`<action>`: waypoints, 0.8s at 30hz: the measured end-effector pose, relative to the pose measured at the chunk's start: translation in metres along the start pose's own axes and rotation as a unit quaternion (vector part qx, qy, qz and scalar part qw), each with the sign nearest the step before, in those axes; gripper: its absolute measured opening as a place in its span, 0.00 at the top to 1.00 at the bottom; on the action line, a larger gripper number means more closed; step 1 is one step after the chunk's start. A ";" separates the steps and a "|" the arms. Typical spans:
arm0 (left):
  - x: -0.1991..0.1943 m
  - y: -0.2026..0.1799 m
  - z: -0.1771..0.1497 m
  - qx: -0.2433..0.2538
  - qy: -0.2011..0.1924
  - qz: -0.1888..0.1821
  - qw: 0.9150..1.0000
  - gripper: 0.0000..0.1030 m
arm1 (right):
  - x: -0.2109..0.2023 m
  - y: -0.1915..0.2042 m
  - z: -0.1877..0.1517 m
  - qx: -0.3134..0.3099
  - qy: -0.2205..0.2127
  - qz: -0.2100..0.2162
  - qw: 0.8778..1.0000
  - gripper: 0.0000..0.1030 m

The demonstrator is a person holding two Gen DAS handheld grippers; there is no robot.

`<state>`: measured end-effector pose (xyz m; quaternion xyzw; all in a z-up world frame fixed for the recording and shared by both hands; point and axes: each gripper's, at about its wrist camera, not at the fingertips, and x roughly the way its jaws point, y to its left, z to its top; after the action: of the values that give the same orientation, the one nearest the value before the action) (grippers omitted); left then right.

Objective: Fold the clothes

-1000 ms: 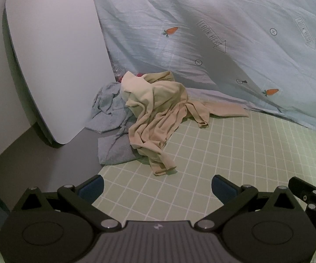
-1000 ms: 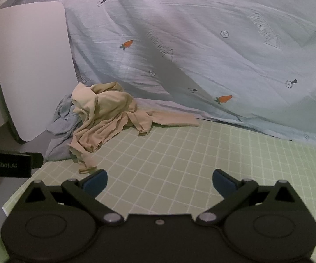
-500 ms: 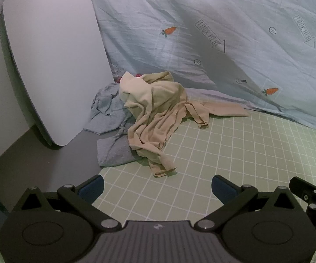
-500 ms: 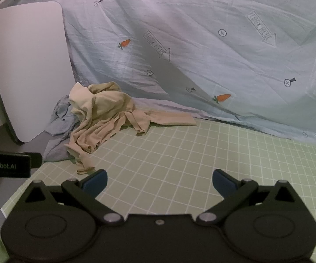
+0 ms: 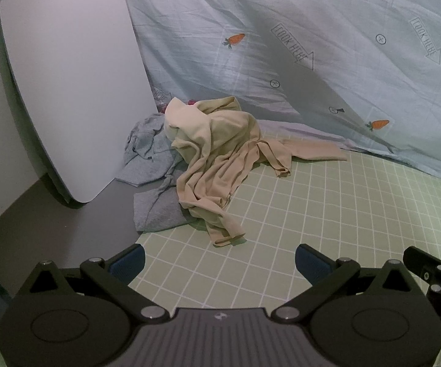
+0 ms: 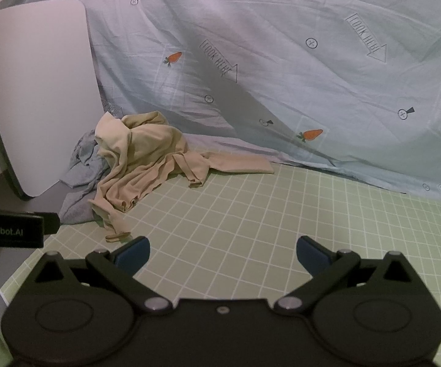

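- Looking through the left wrist view, I see the left gripper with its fingers spread wide and nothing between them; it hangs over the green grid mat, clear of the cloth.
- The beige garment lies crumpled toward the far left corner of the mat, its nearest hem spilling onto the mat not far ahead of my left gripper, one sleeve trailing right along the mat's far edge.
- A grey garment sits partly under the beige one, spilling off the mat's left edge onto the grey bench, just beside a white board leaning upright.
- A pale blue sheet printed with carrots hangs behind everything.
- Turning to the right wrist view, the right gripper is likewise wide open and empty, over bare mat.
- From here the beige garment is ahead and to the left, well apart from this gripper; the grey garment peeks out on its left side.
- I judge that folding has not begun: this is the approach to the pile, nothing picked yet.
- My next move, I think, is to bring the left gripper down on the near hem and close on a single layer, then drag the beige piece onto open mat so the right gripper can take another edge and spread it flat.
- I'd take care not to catch the grey garment along with it.
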<state>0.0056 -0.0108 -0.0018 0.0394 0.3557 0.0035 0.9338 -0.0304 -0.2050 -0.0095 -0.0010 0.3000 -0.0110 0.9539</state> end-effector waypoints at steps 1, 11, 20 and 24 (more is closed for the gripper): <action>0.000 0.000 0.000 0.001 0.000 0.000 1.000 0.00 | 0.001 0.000 0.001 0.000 0.001 0.000 1.000 0.00; 0.004 -0.002 0.002 0.004 0.003 -0.005 1.000 0.00 | 0.004 0.003 0.003 0.002 0.005 -0.002 1.000 0.00; 0.014 -0.009 0.001 0.007 0.022 -0.006 1.000 0.00 | 0.011 -0.004 0.000 0.007 0.017 -0.002 1.000 0.00; 0.026 -0.013 0.005 0.009 0.040 -0.011 0.999 0.00 | 0.022 -0.011 0.001 0.015 0.028 -0.004 0.999 0.00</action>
<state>0.0280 -0.0232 -0.0164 0.0438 0.3935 -0.0080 0.9182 -0.0118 -0.2165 -0.0211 0.0123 0.3261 -0.0198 0.9451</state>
